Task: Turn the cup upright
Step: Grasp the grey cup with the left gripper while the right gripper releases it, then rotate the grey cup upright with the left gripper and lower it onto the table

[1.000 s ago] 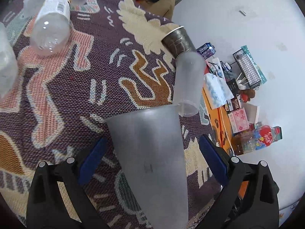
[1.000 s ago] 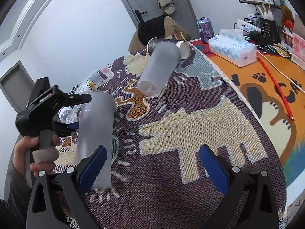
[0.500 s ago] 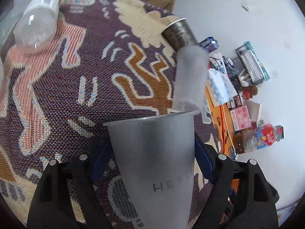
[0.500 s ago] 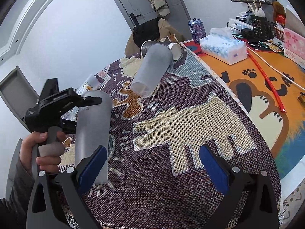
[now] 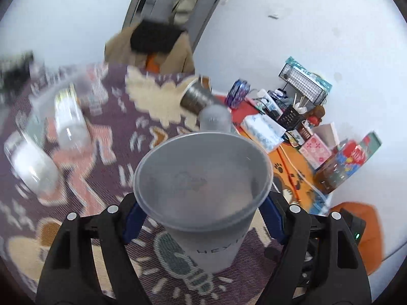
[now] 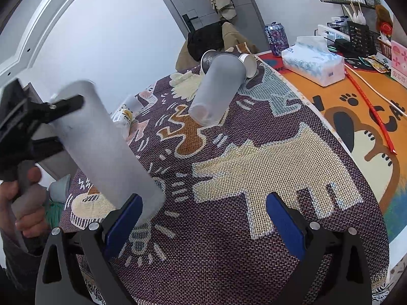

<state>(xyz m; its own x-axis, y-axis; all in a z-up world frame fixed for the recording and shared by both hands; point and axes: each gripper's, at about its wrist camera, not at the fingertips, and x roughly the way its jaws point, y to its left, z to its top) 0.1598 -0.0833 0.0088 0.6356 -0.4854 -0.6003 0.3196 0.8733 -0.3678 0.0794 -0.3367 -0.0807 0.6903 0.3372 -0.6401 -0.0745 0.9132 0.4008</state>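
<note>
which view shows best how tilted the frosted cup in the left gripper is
The right wrist view: it shows the frosted grey plastic cup side-on, leaning, clamped by the left gripper. The left wrist view looks into its open mouth, hiding the tilt.

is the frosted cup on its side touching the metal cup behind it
Touching. The right wrist view shows the lying frosted cup resting its wide end against the metal cup, with no gap between them.

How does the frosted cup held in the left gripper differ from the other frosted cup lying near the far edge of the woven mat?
The held frosted cup is clamped by the left gripper and tilted, mouth up; the lying frosted cup is on its side on the woven mat, ungripped.

The held cup touches nothing else visible; the lying cup leans against a metal cup.

Both are translucent, grey and tapered.
</note>
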